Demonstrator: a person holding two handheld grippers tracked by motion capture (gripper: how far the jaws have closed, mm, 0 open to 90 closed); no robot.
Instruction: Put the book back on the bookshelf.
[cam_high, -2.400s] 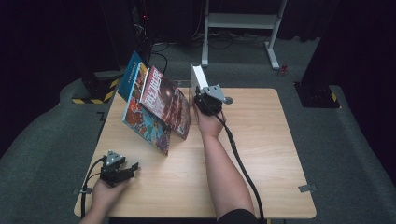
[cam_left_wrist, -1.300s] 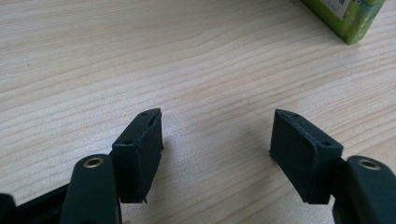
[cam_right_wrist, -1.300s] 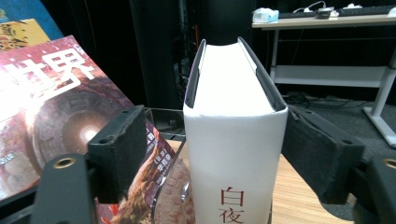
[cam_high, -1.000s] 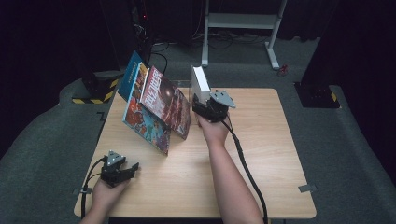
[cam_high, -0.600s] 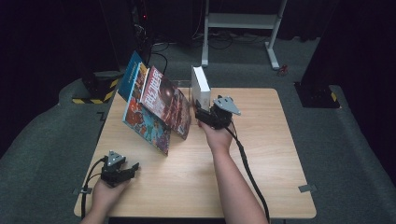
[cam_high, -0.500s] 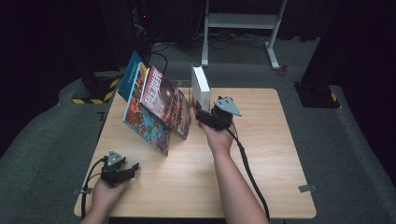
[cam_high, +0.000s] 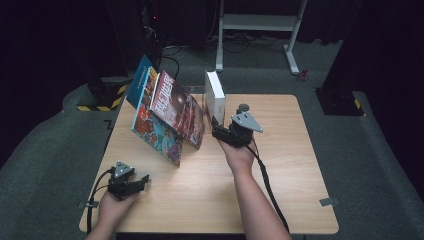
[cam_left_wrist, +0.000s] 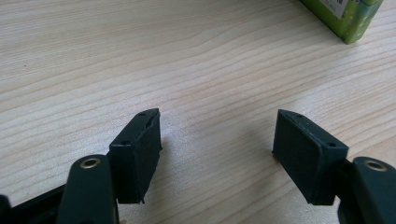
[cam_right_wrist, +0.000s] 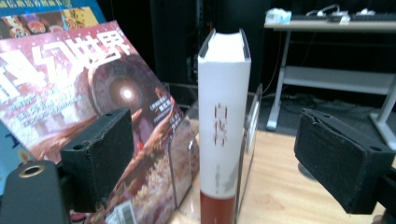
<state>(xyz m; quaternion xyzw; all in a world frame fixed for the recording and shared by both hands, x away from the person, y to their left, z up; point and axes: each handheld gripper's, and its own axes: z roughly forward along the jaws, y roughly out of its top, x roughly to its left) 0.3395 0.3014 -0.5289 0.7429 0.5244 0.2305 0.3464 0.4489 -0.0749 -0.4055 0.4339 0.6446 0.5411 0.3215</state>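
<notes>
The white book is standing upright near the middle of the table's far edge, its spine facing the right gripper, white above and dark red at the foot. In the right gripper view a clear stand is showing just behind and beside the book. The right gripper is hovering just in front of the book with its jaws spread wide, gripping nothing, the spine lying between them but apart from both. To the book's left, a red magazine is leaning tilted, overlapping a colourful comic and a blue book toward the far left corner. The left gripper is resting near the table's near left corner, its jaws likewise parted over bare wood, with the corner of a green box lying well ahead of it.
</notes>
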